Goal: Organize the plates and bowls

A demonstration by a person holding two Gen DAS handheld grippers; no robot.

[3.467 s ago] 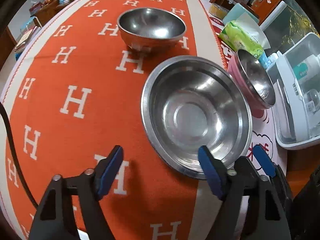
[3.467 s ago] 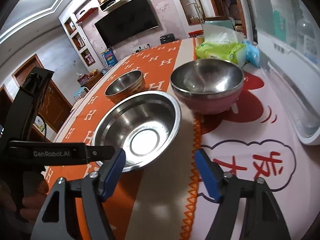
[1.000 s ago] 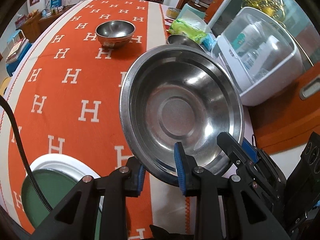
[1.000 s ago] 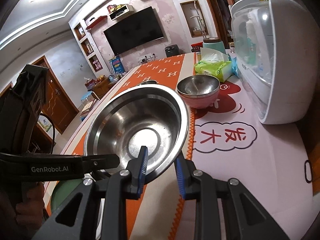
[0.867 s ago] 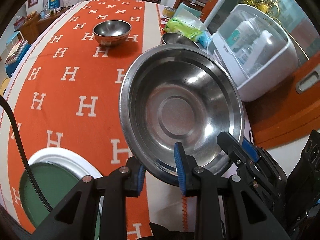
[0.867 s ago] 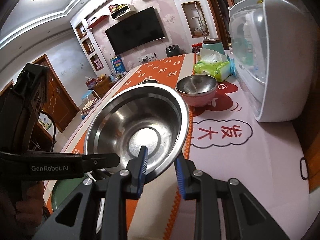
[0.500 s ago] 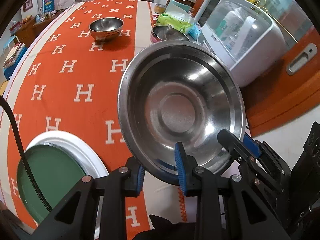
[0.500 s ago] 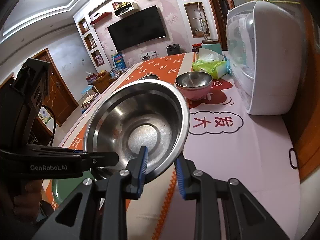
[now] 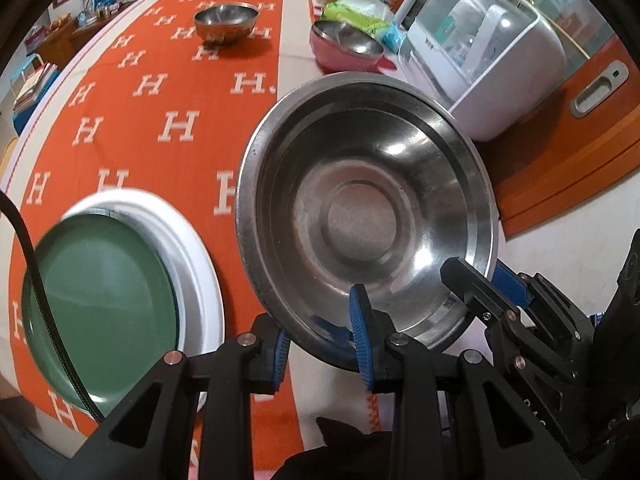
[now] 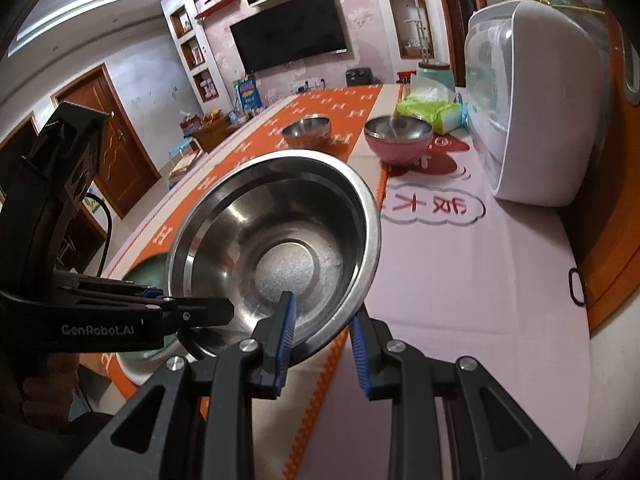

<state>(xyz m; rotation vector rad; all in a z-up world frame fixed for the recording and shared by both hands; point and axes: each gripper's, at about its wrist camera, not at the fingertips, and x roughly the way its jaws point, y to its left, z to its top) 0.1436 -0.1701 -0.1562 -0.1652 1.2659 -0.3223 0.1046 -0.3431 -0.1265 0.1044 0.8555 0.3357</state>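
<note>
Both claws were clamped on the near rim of the wide steel bowl, the left claw and the right claw side by side, each with one blue pad inside the bowl and one under the lip. Jaws nearly closed, only the thin rim between them. The bowl was off the counter, tilted toward the cameras.

Change: a few seconds earlier the bowl sat flat on the orange H-pattern cloth with both claws wide open and short of it. Since then both closed on the rim and lifted it. Over the last second the held bowl travelled back along the counter toward the person; the small steel bowl and the pink bowl shrank toward the far end, and the white appliance slid away too. The green plate with a white rim, just a sliver at the lower left a second ago, was now mostly in view, just beside the bowl on its left.

Meaning for the task: likely a carry step, the wide bowl being brought to the plate for stacking. Not set down yet. The other two bowls sat untouched at the far end, so the job looked early. Two-claw rim grip on a slick, tilted bowl could slip.
</note>
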